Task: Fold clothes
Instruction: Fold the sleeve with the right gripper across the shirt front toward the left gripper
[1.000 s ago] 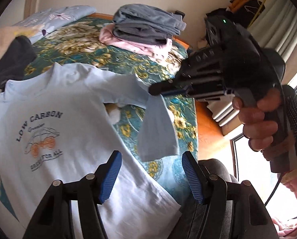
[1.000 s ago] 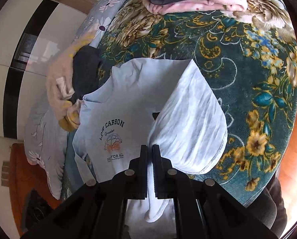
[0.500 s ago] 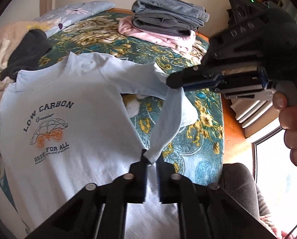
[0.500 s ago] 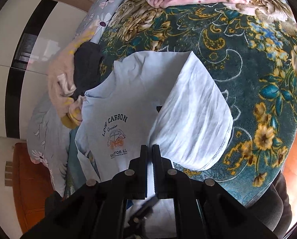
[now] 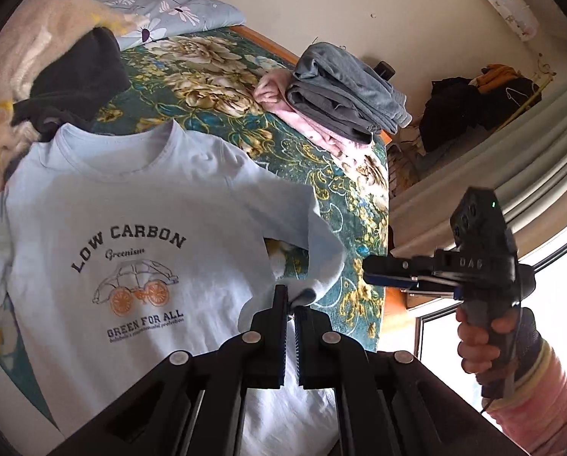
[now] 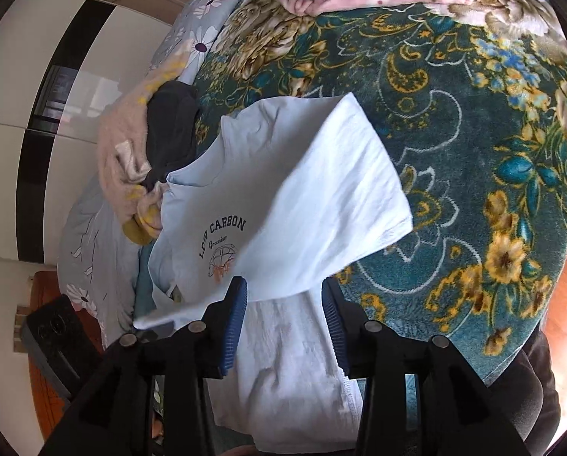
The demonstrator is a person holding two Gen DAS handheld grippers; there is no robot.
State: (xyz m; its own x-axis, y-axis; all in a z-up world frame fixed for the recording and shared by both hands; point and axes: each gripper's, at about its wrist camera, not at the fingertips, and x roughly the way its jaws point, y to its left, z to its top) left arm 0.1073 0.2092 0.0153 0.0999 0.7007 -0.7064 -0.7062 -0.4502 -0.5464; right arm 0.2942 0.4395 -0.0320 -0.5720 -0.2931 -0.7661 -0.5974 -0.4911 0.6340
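Left gripper (image 5: 290, 313): fingers pinching T-shirt (image 5: 131, 205) sleeve edge.
Right gripper (image 6: 283, 317): fingers spread, holding nothing.
Bed (image 6: 473, 144): bare blanket right of sleeve.

T-shirt (image 5: 131, 209) hem: cut off by frame bottom | small print under "GREEN FOR ALL": illegible | sleeve (image 6: 321, 197): motion-blurred

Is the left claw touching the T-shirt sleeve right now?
Touching. The left wrist view shows the left claw shut on the sleeve of the light blue T-shirt, cloth pinched between its pads.
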